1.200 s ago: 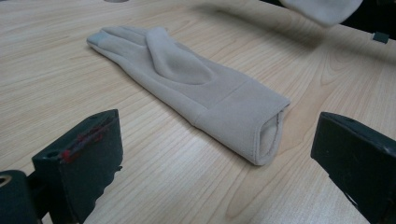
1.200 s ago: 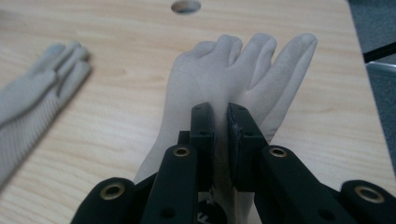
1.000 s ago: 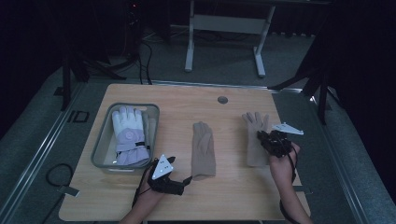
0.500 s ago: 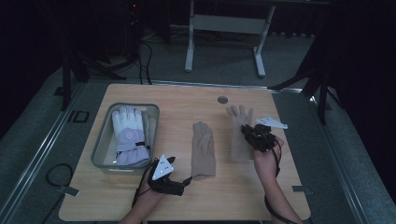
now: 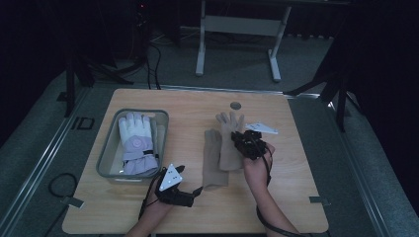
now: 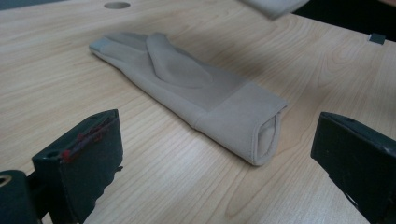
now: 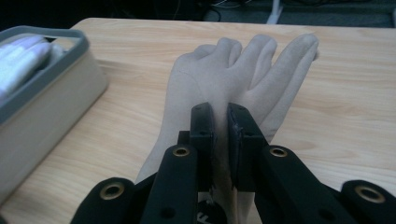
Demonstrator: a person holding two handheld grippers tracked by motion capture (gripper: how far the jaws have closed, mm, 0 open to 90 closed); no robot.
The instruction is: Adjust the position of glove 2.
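Pinched on the second tan glove (image 5: 229, 140), the right gripper (image 5: 245, 141) has carried it leftward against the flat glove (image 5: 213, 159) (left gripper (image 5: 193, 193) waits spread), suggesting pairing is near.

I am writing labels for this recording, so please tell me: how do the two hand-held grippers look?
Both are black. The left hand-held gripper carries a grey three-cornered plate on top, and its blocky jaws have red marks on one pad. The right hand-held gripper has brass-ringed holes and a plate too. Black cables trail away.
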